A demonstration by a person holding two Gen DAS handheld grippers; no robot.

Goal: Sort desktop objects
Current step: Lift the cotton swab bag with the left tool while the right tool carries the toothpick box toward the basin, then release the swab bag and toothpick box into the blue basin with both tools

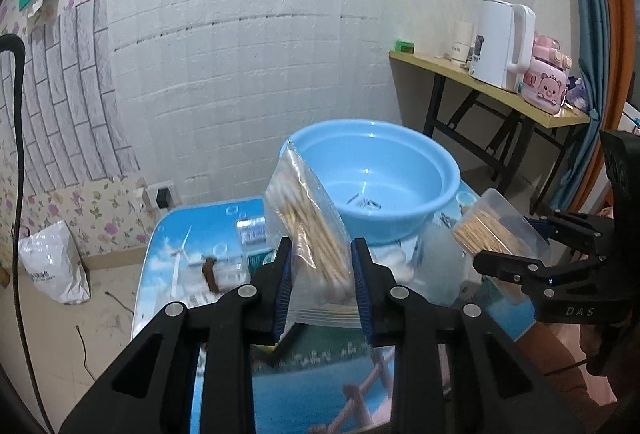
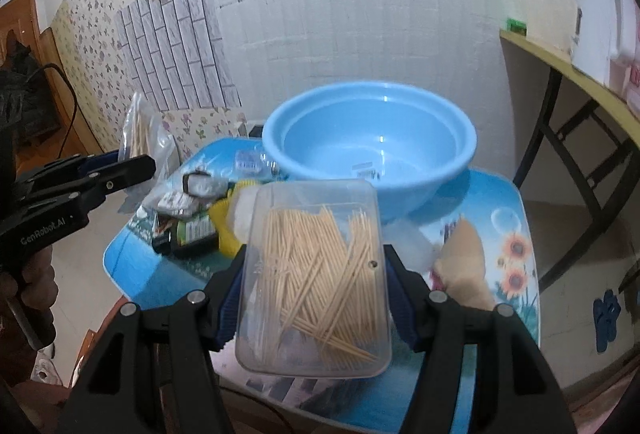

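My left gripper [image 1: 320, 254] is shut on a clear zip bag of cotton swabs [image 1: 308, 234] and holds it above the small blue table [image 1: 320, 374], in front of the blue basin [image 1: 376, 174]. My right gripper [image 2: 316, 262] is shut on a clear plastic box of toothpicks [image 2: 316, 274], held above the table [image 2: 500, 202] in front of the basin [image 2: 368, 150]. The basin holds a few small dark items [image 1: 364, 202]. Each gripper shows at the side of the other's view, still holding its load [image 1: 492, 230] [image 2: 138, 132].
Small packets and boxes [image 2: 188, 210], a yellow item [image 2: 226, 230] and a beige plush piece [image 2: 464, 262] lie on the table. A side table [image 1: 492, 90] with a white kettle [image 1: 504, 42] stands at the right. A white bag [image 1: 52, 262] lies on the floor at the left.
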